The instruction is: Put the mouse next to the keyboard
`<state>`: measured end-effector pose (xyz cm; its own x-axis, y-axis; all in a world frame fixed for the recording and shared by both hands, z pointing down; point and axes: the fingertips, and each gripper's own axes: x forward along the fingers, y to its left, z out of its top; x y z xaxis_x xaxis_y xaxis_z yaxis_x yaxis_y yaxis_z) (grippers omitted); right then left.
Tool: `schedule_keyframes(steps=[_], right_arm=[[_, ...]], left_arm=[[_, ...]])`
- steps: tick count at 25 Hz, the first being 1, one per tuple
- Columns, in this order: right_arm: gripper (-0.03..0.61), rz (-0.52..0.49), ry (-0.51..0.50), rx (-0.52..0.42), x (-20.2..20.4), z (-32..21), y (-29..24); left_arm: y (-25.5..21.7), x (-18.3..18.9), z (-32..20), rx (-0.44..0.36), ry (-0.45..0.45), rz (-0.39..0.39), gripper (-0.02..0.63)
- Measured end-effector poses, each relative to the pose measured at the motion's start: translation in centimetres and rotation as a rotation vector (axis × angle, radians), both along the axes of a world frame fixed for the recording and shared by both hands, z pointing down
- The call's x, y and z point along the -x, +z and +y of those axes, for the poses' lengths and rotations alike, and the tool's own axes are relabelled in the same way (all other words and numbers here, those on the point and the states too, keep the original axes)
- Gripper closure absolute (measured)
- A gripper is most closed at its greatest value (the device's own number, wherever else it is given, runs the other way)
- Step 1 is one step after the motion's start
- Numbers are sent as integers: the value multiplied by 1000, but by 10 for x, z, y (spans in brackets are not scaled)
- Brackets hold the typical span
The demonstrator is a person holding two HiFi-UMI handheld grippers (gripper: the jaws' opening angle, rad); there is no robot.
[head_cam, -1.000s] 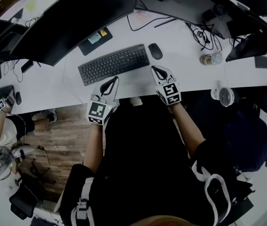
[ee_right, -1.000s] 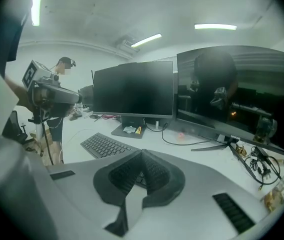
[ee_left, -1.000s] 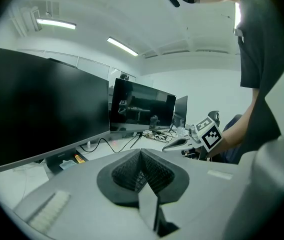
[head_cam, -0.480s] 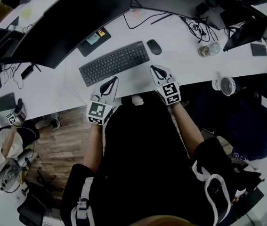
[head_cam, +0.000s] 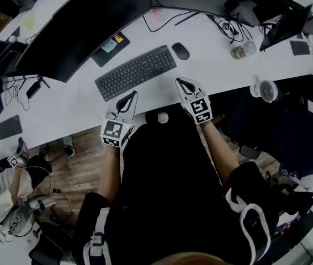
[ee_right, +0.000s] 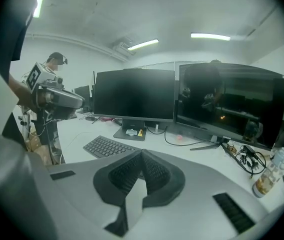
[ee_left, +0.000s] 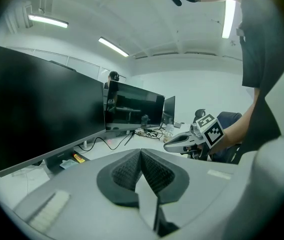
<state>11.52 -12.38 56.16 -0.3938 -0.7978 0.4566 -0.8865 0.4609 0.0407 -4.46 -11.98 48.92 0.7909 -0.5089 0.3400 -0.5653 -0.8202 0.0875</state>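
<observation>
The black mouse lies just right of the keyboard while the left gripper and right gripper hover nearby, jaws together and empty.

The small black oval computer mouse lay flat on the white tabletop, just beside the right-hand end of the flat black rectangular keyboard, level with that end's far corner. A narrow strip of bare surface showed between them, so the two did not touch. The mouse's long axis ran roughly along the keyboard's short side. The keyboard rested keys-up and slantwise in the head view, its right end higher in the picture than its left. In the right gripper view the keyboard showed rows of dark keys, its near long edge well back from the tabletop's front edge
</observation>
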Motion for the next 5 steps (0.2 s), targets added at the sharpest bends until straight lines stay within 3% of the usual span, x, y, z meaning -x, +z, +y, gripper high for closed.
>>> schedule_keyframes(steps=[5], right_arm=[[576,2,12,0,8,7,1]], left_arm=[[3,9,5,-3,11,3,615]])
